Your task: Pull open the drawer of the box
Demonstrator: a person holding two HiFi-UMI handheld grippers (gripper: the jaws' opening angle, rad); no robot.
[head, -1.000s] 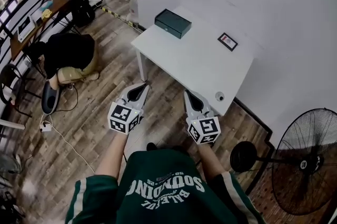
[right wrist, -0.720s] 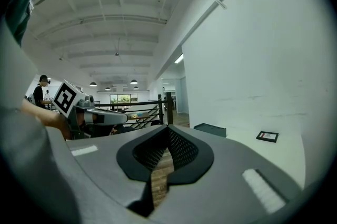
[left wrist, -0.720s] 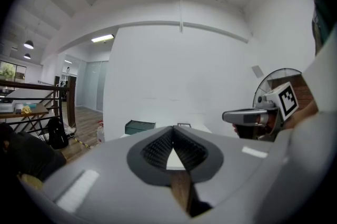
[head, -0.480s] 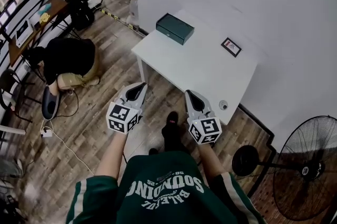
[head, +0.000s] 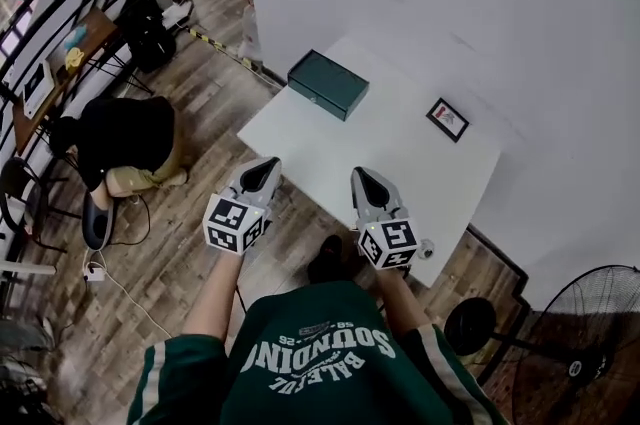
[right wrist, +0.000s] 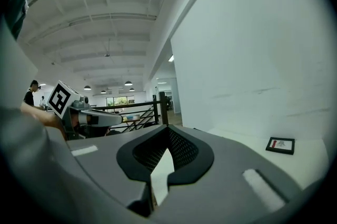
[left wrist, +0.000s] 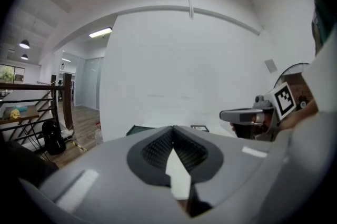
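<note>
Across mid-frame in the head view spreads a white rectangular worktop (head: 430, 173). At its upper-left corner sits the dark green flat box (head: 328, 84), its long axis running upper left to lower right, no drawer drawn out, contents unseen. It lies up-frame, well apart from the left tongs (head: 262, 169) and right tongs (head: 360, 178), neither clearly nearer. Both are clenched and empty.

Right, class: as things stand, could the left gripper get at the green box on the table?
Probably, though not from here. The left gripper hangs at the near edge of the table, jaws together; the box sits near the far edge. Only bare tabletop lies between, so reaching forward should do.
</note>
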